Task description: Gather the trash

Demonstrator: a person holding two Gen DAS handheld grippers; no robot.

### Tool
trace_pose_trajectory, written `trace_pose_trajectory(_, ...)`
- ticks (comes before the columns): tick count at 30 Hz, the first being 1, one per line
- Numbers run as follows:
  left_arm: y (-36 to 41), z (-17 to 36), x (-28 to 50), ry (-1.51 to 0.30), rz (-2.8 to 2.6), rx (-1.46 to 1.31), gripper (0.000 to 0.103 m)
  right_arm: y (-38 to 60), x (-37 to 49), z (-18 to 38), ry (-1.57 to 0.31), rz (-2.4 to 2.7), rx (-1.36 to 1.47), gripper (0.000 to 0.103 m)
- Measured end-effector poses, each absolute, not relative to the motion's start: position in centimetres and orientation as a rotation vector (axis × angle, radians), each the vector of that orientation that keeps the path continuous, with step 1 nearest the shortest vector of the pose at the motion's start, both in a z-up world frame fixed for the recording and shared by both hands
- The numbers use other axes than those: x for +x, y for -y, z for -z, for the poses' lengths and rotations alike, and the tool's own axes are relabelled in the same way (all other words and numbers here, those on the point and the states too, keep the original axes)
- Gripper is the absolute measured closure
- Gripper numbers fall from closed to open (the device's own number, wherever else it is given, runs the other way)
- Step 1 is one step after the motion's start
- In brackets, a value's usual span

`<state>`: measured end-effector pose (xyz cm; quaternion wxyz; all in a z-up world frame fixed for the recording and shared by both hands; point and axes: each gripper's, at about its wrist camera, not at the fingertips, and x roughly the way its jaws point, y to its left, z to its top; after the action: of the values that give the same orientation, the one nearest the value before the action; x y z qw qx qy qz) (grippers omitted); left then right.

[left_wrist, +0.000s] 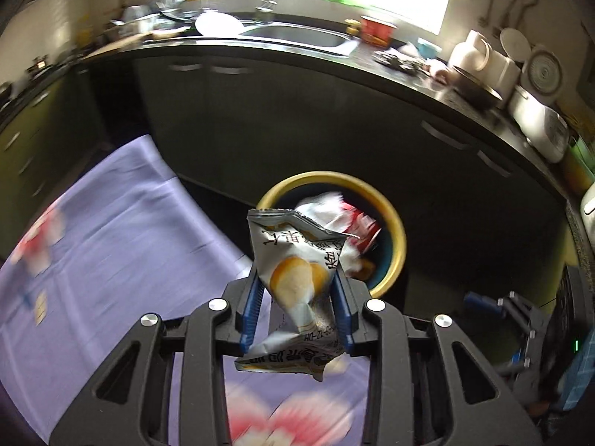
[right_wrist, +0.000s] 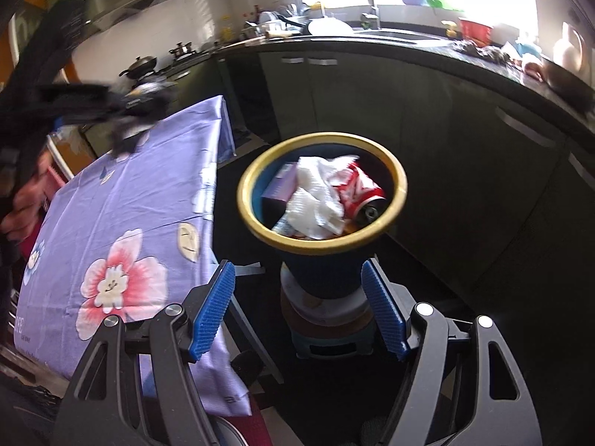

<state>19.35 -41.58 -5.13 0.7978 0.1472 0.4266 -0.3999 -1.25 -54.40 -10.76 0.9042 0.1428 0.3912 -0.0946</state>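
Black Chinese letters are printed on the silver snack bag (left_wrist: 297, 282) in the lower middle of the left wrist view. They are turned sideways and upside down, so they cannot be read well. Near the bottom edge of the bag, small marks like "DH" are seen. In the middle of the right wrist view, white curly writing is seen on the red can (right_wrist: 359, 189) inside the bin (right_wrist: 260, 230), but the name cannot be read. No other words can be read.
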Motion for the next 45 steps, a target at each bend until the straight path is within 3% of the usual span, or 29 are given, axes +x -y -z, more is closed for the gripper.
trace_pose_trajectory(13, 55.2, 12.0, 22.7, -0.972, 0.883, 0.364, 0.068, 57.9, -0.9, 12.7, -0.826, 0.209, 0.353, 0.033)
trace_pose_trajectory(18, 57.0, 14.7, 23.9, -0.989, 0.849, 0.369, 0.04, 58.3, -0.8, 13.1, -0.832, 0.211, 0.365, 0.033)
trace_pose_trajectory(23, 56.8, 16.6, 24.8, -1.015, 0.82, 0.373, 0.038, 58.1, -0.8, 12.8, -0.83, 0.214, 0.365, 0.033)
trace_pose_trajectory(30, 49.2, 11.5, 23.2, -0.918, 0.825, 0.291, 0.037, 56.0, -0.7, 10.6, -0.778, 0.181, 0.33, 0.028)
trace_pose_trajectory(36, 35.7, 5.2, 19.3, -0.728, 0.7, 0.227, 0.011, 51.6, 0.3, 8.0, -0.71, 0.122, 0.243, 0.019)
trace_pose_trajectory(38, 30.2, 3.6, 17.3, -0.658, 0.635, 0.206, 0.01, 50.1, 0.8, 7.1, -0.688, 0.12, 0.208, 0.013)
trace_pose_trajectory(45, 16.0, 0.0, 11.4, -0.519, 0.41, 0.134, 0.007, 45.6, 0.6, 4.4, -0.611, 0.093, 0.157, 0.007)
